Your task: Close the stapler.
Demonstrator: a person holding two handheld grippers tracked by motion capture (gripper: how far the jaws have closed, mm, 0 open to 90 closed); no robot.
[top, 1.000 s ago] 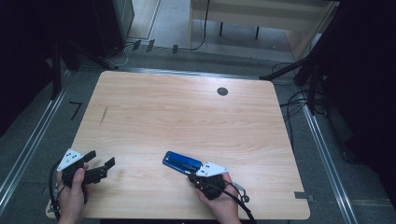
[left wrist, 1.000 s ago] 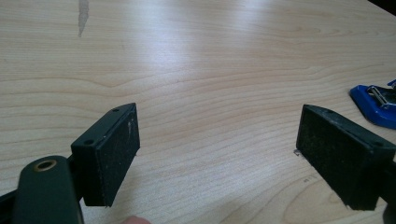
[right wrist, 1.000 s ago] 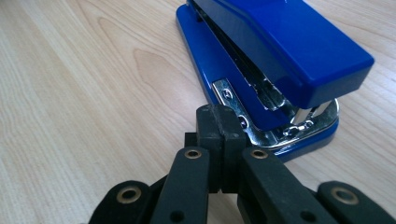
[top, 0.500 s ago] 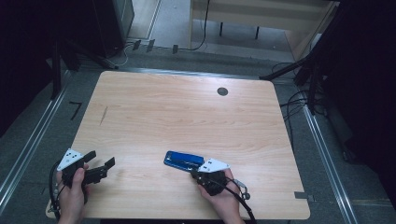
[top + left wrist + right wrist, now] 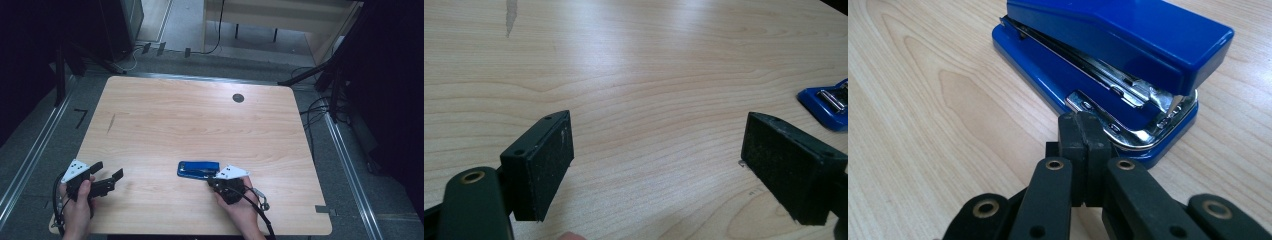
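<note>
A blue stapler (image 5: 198, 168) lies flat on the wooden table (image 5: 200, 125), near the front and a little right of the middle. Its metal mouth end (image 5: 1148, 107) faces my right gripper (image 5: 216, 179). That gripper is shut, pads (image 5: 1083, 125) pressed together with nothing between them, tips right at the stapler's (image 5: 1108, 40) base. Near the front left corner my left gripper (image 5: 108, 170) is held open and low over bare wood. Between its jaws (image 5: 659, 150) there is nothing, and the stapler's (image 5: 826, 102) end shows off to the right.
A dark round cable hole (image 5: 238, 98) sits at the table's far right. A dark scuff (image 5: 110, 123) marks the wood at left. Cables (image 5: 320, 110) and metal rails (image 5: 30, 160) run along the floor beside the table.
The stapler has turned from a slanted lie to nearly parallel with the table's front edge, with the shut right gripper at its end. The left gripper has stayed put.
</note>
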